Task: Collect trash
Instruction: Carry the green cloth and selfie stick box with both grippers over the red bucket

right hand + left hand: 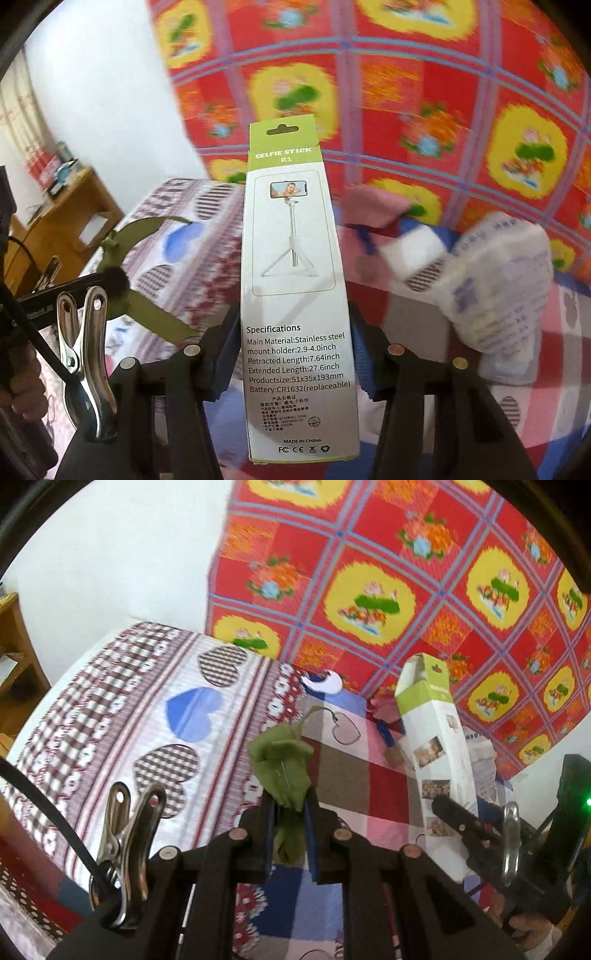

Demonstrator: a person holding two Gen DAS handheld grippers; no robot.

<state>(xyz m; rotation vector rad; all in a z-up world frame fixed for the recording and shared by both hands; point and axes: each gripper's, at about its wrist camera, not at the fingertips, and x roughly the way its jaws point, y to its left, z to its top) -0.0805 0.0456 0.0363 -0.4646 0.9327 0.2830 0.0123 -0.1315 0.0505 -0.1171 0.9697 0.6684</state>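
At centre frame, both wrist views: two pieces of trash are held above the bed.
Selfie-stick box (295, 280): upright at the middle of the right wrist view, clamped between the pads of the right tongs (290, 360); at right in the left wrist view.
Green scrap (282, 771): limp and crumpled at lower centre of the left wrist view, pinched by the left tongs (290, 836), whose pads stand nearly together on it.
Left to collect: a printed white wrapper (498, 291) at right, blurred; a pink scrap (373, 205) above it; a white crescent-shaped scrap (325, 683) at upper centre of the left view.
Bed (122, 716): heart-patterned cover, red floral cloth (424, 572) behind.
Progress: judged early; two items lifted, no bin in view.
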